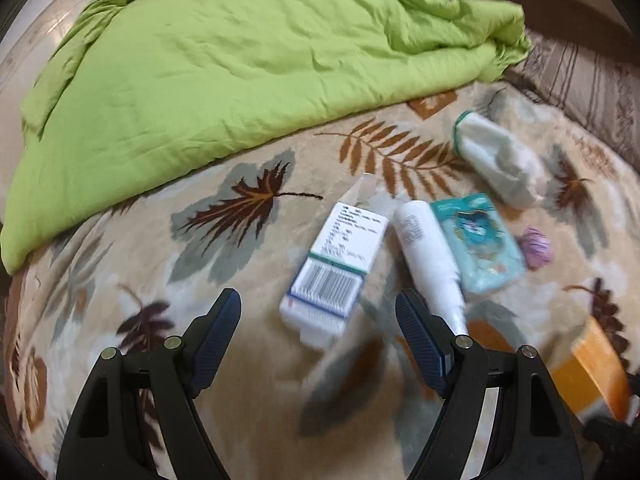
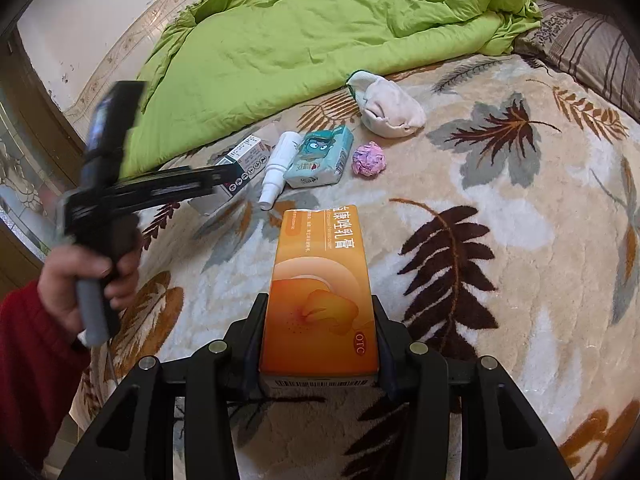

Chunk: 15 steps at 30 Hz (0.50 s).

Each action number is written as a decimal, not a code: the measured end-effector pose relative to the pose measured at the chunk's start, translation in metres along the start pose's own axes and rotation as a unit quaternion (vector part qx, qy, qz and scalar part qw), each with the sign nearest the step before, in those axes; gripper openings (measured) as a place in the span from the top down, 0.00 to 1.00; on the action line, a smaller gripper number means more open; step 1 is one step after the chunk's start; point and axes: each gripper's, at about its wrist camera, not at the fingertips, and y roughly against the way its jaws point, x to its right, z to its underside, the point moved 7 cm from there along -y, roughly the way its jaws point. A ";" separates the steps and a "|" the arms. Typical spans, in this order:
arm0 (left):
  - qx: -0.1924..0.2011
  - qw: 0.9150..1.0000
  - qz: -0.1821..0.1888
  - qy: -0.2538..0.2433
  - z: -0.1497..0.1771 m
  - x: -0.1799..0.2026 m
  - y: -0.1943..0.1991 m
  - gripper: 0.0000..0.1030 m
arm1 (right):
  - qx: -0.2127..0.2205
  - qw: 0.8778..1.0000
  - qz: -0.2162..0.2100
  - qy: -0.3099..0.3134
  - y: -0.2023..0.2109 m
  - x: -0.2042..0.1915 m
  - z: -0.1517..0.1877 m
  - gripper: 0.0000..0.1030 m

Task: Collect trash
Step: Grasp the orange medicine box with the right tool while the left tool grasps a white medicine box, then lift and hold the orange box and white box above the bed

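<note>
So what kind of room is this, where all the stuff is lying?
Most likely a bedroom: things lie on a bed. You can see a rumpled green quilt, a fluffy leaf-patterned blanket spread underneath, and a striped pillow at the far corner. The right gripper holds an orange box above the blanket.

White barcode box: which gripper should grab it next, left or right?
Left. The left gripper is open, with the white box lying just ahead between its fingers. The right gripper is shut on the orange box, so it is occupied.
</note>
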 end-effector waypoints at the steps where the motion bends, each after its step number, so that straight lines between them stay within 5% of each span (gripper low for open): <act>1: -0.005 1.000 0.005 -0.003 -0.002 0.002 -0.008 0.24 | 0.000 1.000 -0.001 -0.001 0.000 0.000 0.000 0.51; 3: -0.015 1.000 0.005 0.001 -0.005 0.001 -0.022 0.25 | 0.001 1.000 -0.003 -0.001 -0.001 0.000 0.000 0.51; 6: -0.035 0.999 0.026 0.026 -0.006 -0.001 -0.039 0.53 | 0.001 1.000 -0.005 -0.001 -0.002 0.000 0.000 0.51; 15: -0.020 0.994 0.035 0.102 0.037 -0.001 0.008 0.64 | 0.006 1.000 0.002 0.004 -0.001 -0.001 -0.001 0.51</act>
